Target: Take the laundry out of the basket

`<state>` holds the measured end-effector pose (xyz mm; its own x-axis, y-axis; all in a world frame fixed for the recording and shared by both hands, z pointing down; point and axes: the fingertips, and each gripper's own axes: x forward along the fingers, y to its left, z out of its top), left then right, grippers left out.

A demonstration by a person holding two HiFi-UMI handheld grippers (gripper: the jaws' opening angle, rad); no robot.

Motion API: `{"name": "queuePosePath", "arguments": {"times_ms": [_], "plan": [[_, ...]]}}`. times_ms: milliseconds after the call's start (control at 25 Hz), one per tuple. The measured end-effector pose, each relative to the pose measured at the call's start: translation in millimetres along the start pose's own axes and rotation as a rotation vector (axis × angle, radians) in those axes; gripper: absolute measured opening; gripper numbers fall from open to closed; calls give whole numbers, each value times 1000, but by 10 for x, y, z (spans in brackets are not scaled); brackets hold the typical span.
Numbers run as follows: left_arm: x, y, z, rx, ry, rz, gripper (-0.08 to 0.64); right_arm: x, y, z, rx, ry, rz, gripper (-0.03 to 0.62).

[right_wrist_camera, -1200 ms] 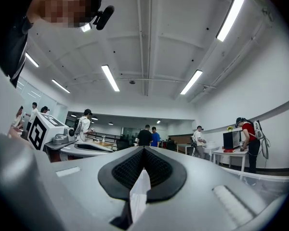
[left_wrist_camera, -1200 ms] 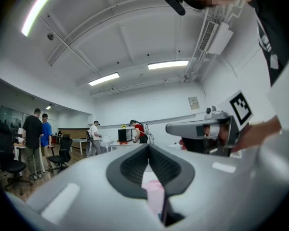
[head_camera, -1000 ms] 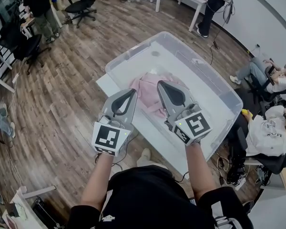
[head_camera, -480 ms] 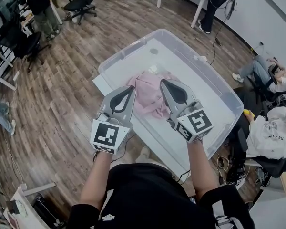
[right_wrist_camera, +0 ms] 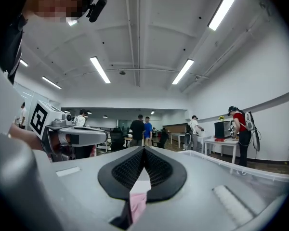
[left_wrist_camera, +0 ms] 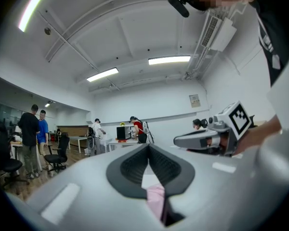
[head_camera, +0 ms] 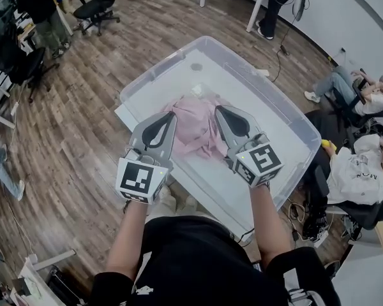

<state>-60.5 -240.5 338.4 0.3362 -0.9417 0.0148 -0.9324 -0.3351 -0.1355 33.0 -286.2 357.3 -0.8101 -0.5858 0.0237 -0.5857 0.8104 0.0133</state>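
Now spreads left gripper and right gripper a touch wider apart than a second ago, drawing the pink garment out broader between the two tips (head camera also shifts, so hard to rate any real lift). Reads as: grab done on both sides, lift-out probably just starting, nothing removed yet.

Still keeps the pink garment over the inside of the basket, toward its near-left part, at 12 o'clock from the person. Bunches and droops toward 6 o'clock between the two gripper bodies. Leaves the rest of the basket floor bare, basket sitting on the white tabletop.

Left gripper: closed right down, tips meeting, with pink cloth showing in the slot behind the pads. Judged as pinching the pink garment at its 9 o'clock edge.

Right gripper: same story, fully closed, tips together, with a strip of pink in the slot. Judged as gripping the 3 o'clock edge.

Needs a clear raise over the rim next (thin cloth, could slip out).
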Motion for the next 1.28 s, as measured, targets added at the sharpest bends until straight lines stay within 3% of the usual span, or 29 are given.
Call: {"name": "queuePosePath", "arguments": {"times_ms": [520, 880, 1080, 1280], "plan": [[456, 182, 8, -27, -41, -139, 9, 215, -310, -398, -14, 131, -116, -2], [716, 522, -26, -38, -57, -181, 9, 595, -535, -1088, 19, 300, -147, -2], [837, 719, -56, -38, -55, -191, 9, 861, -640, -1512, 47, 401, -140, 85], [961, 851, -98, -41, -49, -203, 9, 1051, -691, -1958, 69, 513, -120, 246]]}}
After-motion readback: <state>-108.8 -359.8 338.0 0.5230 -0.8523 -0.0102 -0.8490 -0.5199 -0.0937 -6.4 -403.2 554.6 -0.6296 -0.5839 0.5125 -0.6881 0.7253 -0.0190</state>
